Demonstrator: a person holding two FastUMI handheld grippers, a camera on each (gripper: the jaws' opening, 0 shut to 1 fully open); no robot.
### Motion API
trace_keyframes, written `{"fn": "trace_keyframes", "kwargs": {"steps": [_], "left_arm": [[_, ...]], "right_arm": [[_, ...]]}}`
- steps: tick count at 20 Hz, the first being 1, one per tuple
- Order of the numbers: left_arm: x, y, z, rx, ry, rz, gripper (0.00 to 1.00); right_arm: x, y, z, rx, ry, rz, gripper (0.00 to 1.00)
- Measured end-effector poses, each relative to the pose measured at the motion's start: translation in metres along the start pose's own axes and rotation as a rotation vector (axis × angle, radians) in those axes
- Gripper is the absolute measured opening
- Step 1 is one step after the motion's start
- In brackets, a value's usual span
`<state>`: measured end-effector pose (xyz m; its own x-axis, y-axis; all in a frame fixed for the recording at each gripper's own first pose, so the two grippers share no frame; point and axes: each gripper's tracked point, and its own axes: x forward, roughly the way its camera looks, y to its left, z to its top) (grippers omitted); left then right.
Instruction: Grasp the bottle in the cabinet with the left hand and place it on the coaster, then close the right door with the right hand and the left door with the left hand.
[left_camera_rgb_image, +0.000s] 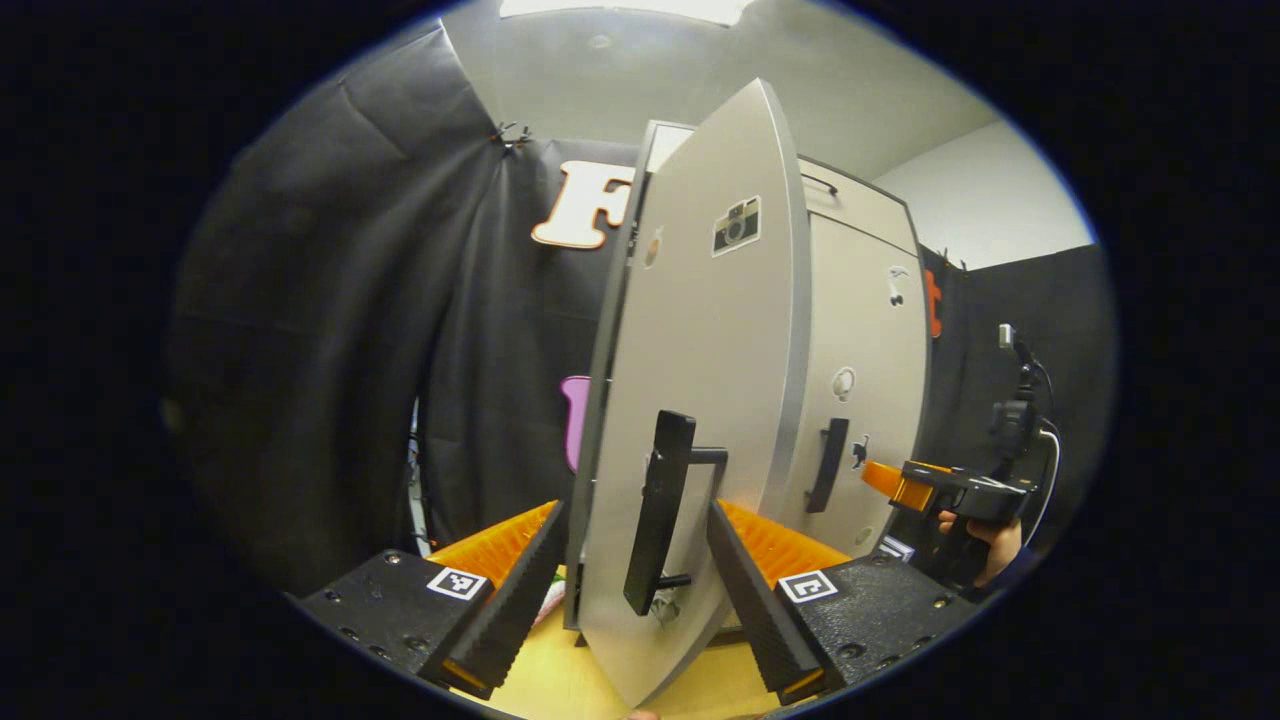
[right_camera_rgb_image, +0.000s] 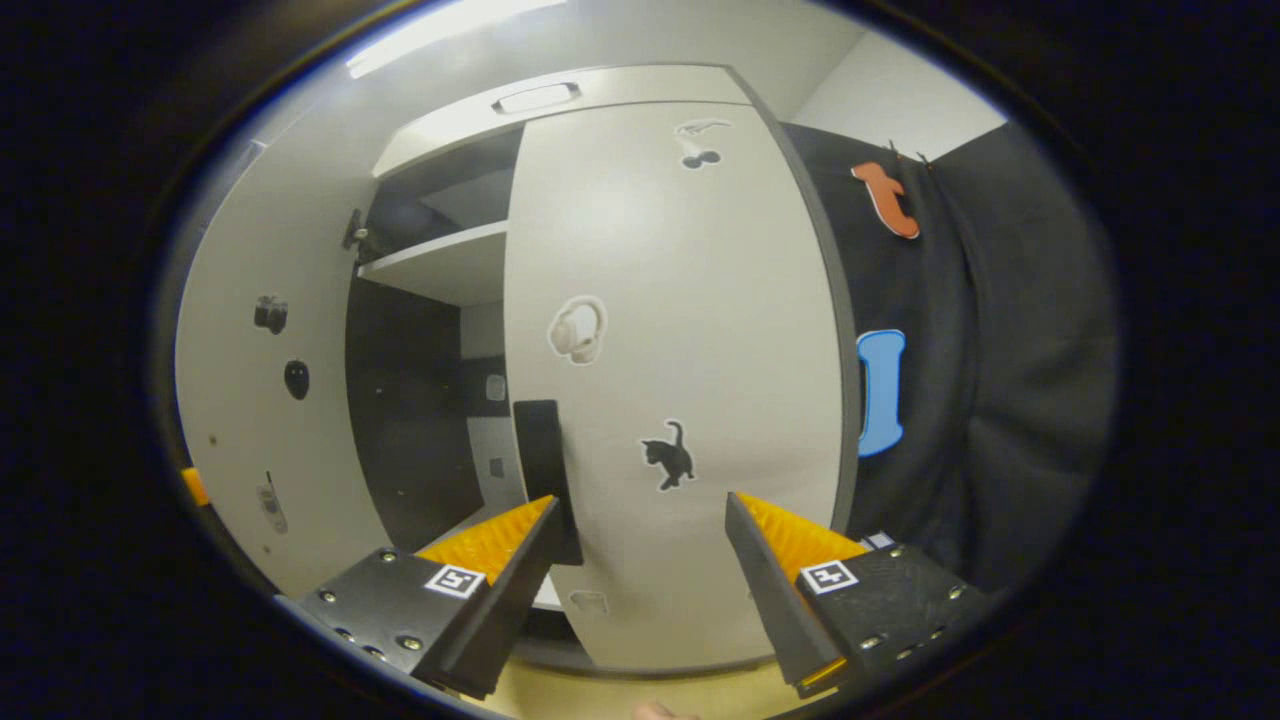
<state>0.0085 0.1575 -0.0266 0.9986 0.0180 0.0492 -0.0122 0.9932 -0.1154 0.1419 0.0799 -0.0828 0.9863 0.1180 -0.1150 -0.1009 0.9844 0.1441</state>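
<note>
The left gripper (left_camera_rgb_image: 635, 560) is held open, its fingers spread either side of the left door (left_camera_rgb_image: 690, 400), with that door's black handle (left_camera_rgb_image: 655, 510) seen between them but not pinched. The right gripper (right_camera_rgb_image: 640, 560) is also open, facing the right door (right_camera_rgb_image: 680, 380), which looks shut or nearly shut against the cabinet (right_camera_rgb_image: 450, 120); its handle (right_camera_rgb_image: 545, 470) sits just beside the left finger. The left door is swung out, with a dark gap left beside the right door. The bottle and coaster cannot be made out. Judged step: closing the left door. Next, that door would need pushing toward the cabinet until flush.
</note>
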Motion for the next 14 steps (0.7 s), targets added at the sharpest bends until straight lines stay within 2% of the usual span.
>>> {"fn": "trace_keyframes", "kwargs": {"steps": [5,10,12,14], "left_arm": [[0.029,-0.032,-0.006,-0.040,-0.001,-0.071,0.91],[0.062,-0.058,-0.012,0.000,0.010,-0.119,0.91],[0.077,-0.070,-0.015,0.022,0.018,-0.148,0.98],[0.093,-0.079,-0.016,0.043,0.022,-0.164,0.99]], "right_arm": [[-0.017,-0.047,0.009,0.017,-0.011,-0.079,0.99],[-0.033,-0.086,0.016,0.029,-0.016,-0.148,0.97],[-0.039,-0.100,0.018,0.025,-0.019,-0.176,0.99],[-0.046,-0.116,0.018,0.021,-0.020,-0.205,0.97]]}}
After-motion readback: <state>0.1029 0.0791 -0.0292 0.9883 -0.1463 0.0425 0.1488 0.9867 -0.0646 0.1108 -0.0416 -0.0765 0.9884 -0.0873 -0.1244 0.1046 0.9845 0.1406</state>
